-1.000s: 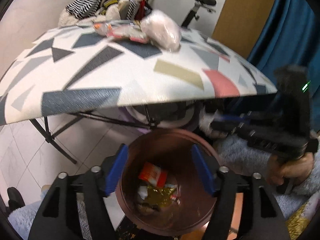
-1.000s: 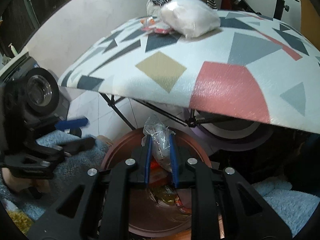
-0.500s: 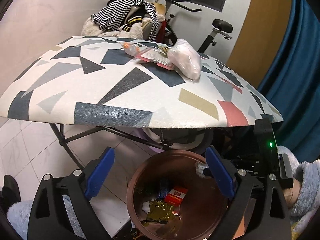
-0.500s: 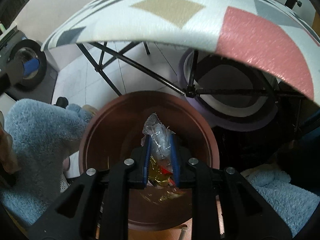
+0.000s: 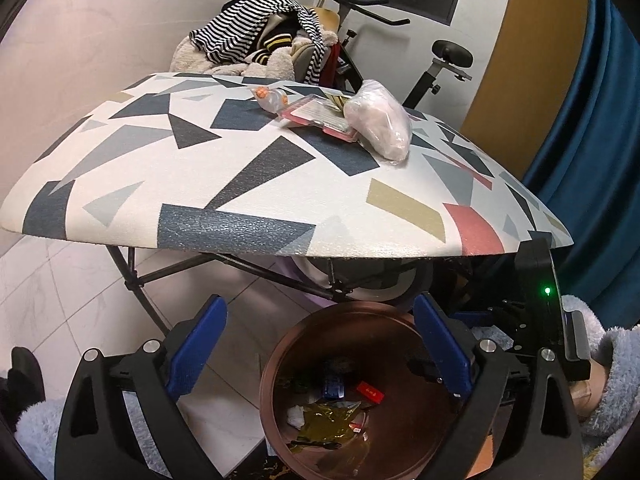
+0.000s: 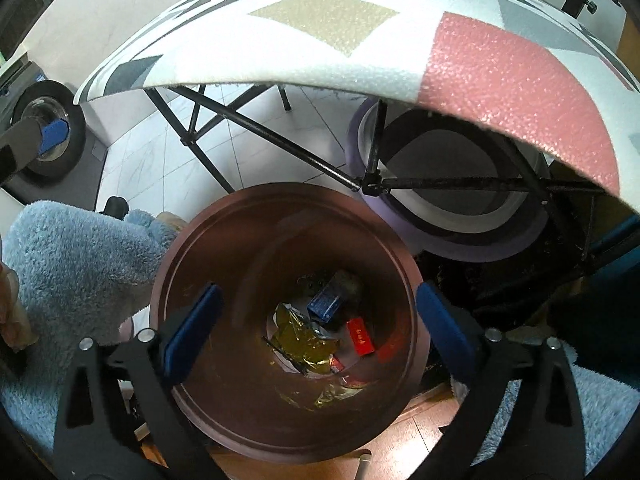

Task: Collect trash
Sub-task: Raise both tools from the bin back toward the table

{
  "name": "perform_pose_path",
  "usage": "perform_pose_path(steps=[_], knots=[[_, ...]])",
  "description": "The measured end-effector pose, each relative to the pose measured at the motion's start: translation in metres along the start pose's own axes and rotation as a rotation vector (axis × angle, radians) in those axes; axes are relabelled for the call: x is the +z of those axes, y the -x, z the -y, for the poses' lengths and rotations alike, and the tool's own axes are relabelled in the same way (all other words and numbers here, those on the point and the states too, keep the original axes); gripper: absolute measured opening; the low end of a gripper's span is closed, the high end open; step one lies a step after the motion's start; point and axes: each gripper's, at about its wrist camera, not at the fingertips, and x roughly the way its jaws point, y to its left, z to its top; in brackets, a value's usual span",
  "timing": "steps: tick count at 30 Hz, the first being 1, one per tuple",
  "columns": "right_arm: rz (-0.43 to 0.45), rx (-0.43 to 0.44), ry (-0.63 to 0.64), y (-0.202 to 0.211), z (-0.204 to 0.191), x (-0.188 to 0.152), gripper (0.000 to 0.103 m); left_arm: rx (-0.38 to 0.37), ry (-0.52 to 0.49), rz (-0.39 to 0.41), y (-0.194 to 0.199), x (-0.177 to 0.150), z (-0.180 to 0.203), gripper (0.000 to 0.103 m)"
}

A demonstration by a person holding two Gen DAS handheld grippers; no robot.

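Below: copper bin holds gold foil, red packet, blue box.

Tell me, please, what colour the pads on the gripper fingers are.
Blue pads on black fingers, clearest in the right wrist view, where they stand wide apart above the bin.

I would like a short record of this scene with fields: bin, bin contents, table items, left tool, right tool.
bin: brown round bin on the floor, under the table edge
bin contents: gold foil wrapper, blue packet, red packet
table items: clear plastic bag, red flat package, small orange-dotted wrapper
left tool: open, empty
right tool: jaws opening over the bin, nothing between them
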Motion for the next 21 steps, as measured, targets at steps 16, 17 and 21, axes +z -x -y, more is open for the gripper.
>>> perform_pose_path(steps=[16, 17, 21], knots=[[0.108, -0.054, 0.008, 0.028, -0.004, 0.001, 0.097, 0.004, 0.037, 0.010, 0.001, 0.001, -0.007, 0.093], [0.120, -0.060, 0.006, 0.031, -0.003, 0.001, 0.097, 0.003, 0.039, 0.010, 0.000, 0.001, -0.007, 0.093], [0.186, -0.077, -0.030, 0.046, 0.004, 0.001, 0.097, -0.002, 0.051, 0.004, -0.001, 0.001, -0.008, 0.093]])
